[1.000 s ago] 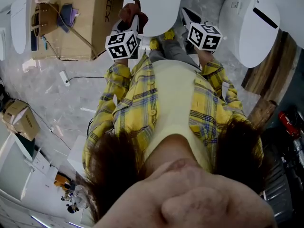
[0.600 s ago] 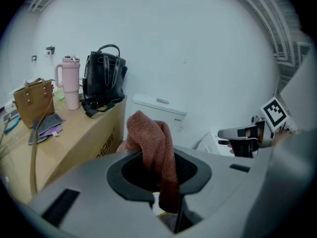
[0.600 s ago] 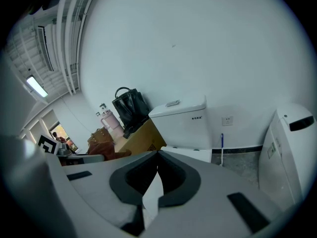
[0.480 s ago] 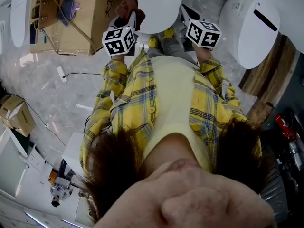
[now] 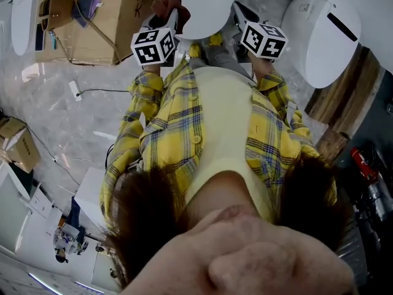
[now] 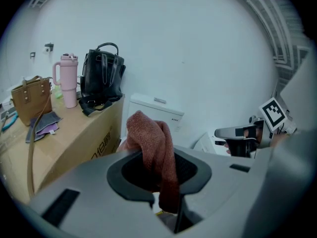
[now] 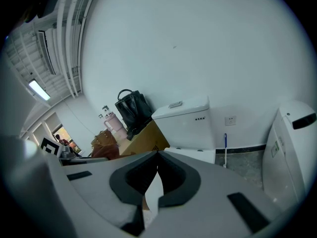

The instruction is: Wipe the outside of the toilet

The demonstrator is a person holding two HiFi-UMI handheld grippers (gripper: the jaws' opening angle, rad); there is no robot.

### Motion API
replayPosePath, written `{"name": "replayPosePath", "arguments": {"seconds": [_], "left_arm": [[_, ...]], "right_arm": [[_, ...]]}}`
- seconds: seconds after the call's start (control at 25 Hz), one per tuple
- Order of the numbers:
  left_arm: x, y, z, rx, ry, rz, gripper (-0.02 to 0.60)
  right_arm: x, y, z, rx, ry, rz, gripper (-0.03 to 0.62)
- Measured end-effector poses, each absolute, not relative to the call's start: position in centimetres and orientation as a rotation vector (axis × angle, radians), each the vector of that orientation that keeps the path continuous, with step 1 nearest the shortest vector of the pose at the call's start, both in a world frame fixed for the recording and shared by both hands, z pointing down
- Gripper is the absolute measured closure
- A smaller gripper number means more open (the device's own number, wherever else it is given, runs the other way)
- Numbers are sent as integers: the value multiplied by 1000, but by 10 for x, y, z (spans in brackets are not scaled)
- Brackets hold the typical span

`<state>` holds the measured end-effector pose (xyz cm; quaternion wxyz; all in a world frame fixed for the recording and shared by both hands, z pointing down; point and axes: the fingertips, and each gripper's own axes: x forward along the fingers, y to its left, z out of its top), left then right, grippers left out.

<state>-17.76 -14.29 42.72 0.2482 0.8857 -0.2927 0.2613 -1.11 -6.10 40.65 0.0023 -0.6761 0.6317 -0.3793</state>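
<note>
A white toilet [image 5: 199, 5] stands straight ahead of me at the top of the head view; its tank [image 6: 153, 110] and lid show in both gripper views. My left gripper [image 5: 164, 17] is shut on a reddish-brown cloth [image 6: 148, 133], which bunches above the jaws and hangs down between them, close to the toilet's left side. To the toilet's right is my right gripper [image 5: 241, 14], its jaws [image 7: 157, 155] shut with nothing in them. The toilet tank [image 7: 183, 120] lies ahead of it.
A cardboard box [image 5: 104, 23] left of the toilet carries a black bag [image 6: 101, 78], a pink tumbler [image 6: 67, 81] and a brown bag [image 6: 29, 95]. A second white toilet [image 5: 322, 35] stands at the right. A blue-handled brush [image 7: 225, 148] leans on the wall. A cable [image 5: 101, 92] lies on the floor.
Both grippers have edged a little forward towards the toilet. The cloth stays in the left gripper.
</note>
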Motion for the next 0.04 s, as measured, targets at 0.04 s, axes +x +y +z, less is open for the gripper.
{"name": "replayPosePath", "arguments": {"seconds": [0.04], "left_arm": [[-176, -143, 427, 2413, -794, 709, 485]], "right_arm": [[-11, -62, 406, -2120, 1982, -1188, 569]]}}
